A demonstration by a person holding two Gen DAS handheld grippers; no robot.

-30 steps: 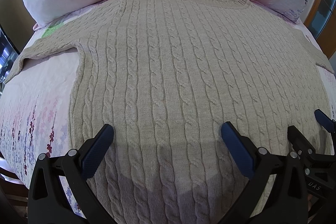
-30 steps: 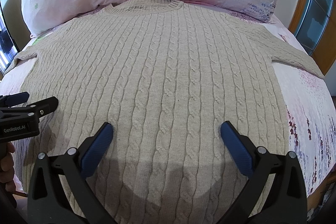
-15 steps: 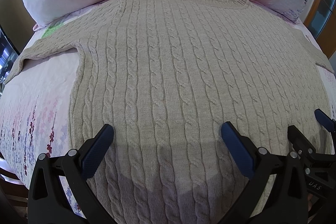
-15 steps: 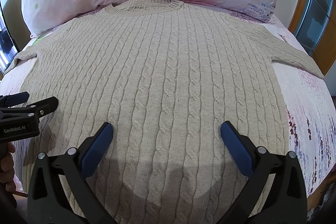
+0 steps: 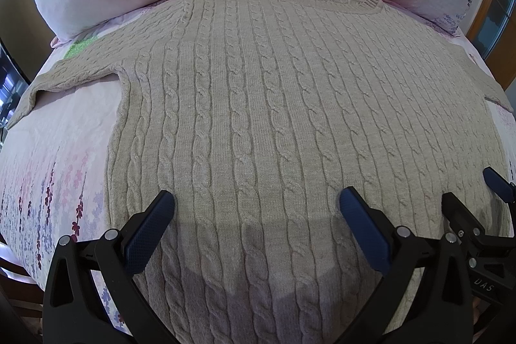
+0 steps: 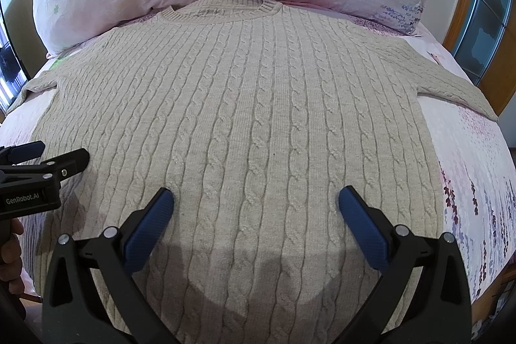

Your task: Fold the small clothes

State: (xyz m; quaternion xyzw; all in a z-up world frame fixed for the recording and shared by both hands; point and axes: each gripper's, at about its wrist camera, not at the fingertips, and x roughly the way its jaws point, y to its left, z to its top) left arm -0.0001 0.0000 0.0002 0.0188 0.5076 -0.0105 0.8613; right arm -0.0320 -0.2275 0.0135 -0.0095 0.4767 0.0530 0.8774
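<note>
Left gripper [image 5: 256, 199] spread wide — blue-padded fingers [image 5: 150, 229] angled outward, nothing between them. Right gripper [image 6: 254, 199] likewise spread wide, pads [image 6: 362, 229] splayed, nothing held. Seen side by side at about the same level: right one at the left view's right edge, left one at the right view's left edge — bare hand [image 6: 11, 242] beneath it.

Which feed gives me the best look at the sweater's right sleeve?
Right wrist view: the right sleeve lies spread out across the bedsheet, visible nearly to its end. In the left wrist view, only a sliver of it shows at the frame's edge.
</note>
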